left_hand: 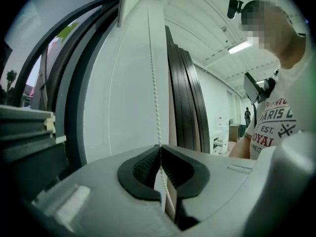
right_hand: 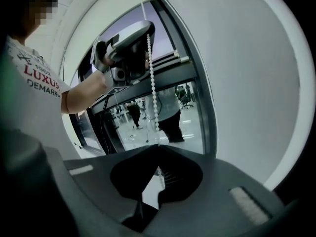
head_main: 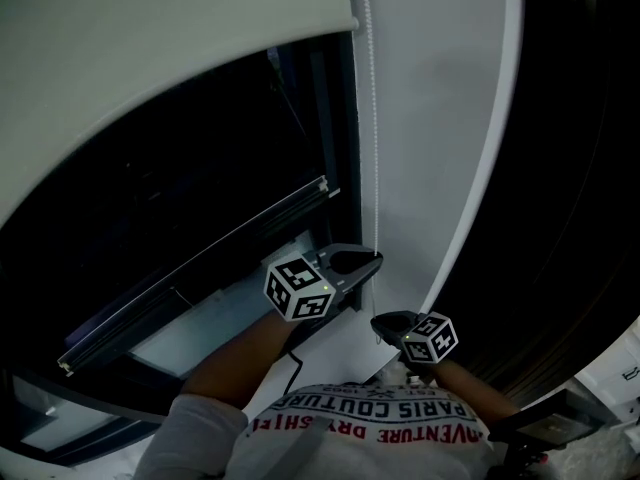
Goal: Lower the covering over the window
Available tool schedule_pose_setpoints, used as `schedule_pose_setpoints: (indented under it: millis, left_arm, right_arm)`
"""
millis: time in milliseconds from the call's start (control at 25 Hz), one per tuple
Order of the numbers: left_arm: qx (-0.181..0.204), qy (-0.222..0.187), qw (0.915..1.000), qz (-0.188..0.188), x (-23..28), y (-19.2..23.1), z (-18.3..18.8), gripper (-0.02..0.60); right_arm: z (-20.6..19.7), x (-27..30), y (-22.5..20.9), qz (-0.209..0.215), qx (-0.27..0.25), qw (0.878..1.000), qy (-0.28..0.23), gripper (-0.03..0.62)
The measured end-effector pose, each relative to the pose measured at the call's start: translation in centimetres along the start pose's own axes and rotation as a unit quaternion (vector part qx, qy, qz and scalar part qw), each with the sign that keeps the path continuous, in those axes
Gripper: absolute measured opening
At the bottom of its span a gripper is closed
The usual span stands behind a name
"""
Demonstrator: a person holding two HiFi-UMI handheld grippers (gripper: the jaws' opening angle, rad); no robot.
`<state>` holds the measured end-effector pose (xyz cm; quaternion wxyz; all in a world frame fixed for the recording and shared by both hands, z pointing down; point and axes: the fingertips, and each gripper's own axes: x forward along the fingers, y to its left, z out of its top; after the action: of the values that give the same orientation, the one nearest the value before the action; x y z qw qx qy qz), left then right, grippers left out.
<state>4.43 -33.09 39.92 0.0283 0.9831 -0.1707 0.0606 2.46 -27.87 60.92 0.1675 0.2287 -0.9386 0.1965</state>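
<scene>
Cream fabric of the roller blind [head_main: 150,38] fills the upper left, above and to the left of your left gripper [head_main: 372,258]. It covers only the top of the window [head_main: 180,198], and dark glass shows beneath its lower edge. Your left gripper is raised just right of that glass, its jaws closed tight on the white bead chain [head_main: 375,118]. The chain runs straight up from the jaw tips along the pale wall [head_main: 430,118]. In the left gripper view the chain passes between the ribbed pads [left_hand: 144,164] and comes out beneath them. Just below the left gripper and a little to its right, your right gripper [head_main: 383,321] is also clamped shut on the same chain, lower down the strand. In the right gripper view the beads run from its closed jaws up to the left gripper above.
</scene>
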Motion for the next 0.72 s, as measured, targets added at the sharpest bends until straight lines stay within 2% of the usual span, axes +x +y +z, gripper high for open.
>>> schedule_pose_setpoints:
  millis: [120, 280, 640, 720]
  left_arm:
    - [-0.019, -0.005, 0.9998, 0.000, 0.2, -0.1, -1.6, 0.009]
    - [-0.037, -0.022, 0.9991, 0.003, 0.1, 0.2, -1.9, 0.009]
    - [-0.038, -0.025, 0.9989, 0.010, -0.2, 0.3, -1.9, 0.009]
    - [-0.039, -0.026, 0.9988, 0.011, -0.2, 0.3, -1.9, 0.009]
  right_arm:
    - [-1.5, 0.4, -0.5, -0.001, 0.024, 1.000, 0.004, 0.006]
    - [-1.7, 0.6, -0.7, -0.003, 0.028, 1.000, 0.001, 0.006]
    - [-1.0, 0.0, -1.2, -0.014, 0.012, 1.000, 0.002, 0.011]
    - [0.0, -0.5, -1.3, -0.021, 0.002, 1.000, 0.005, 0.062]
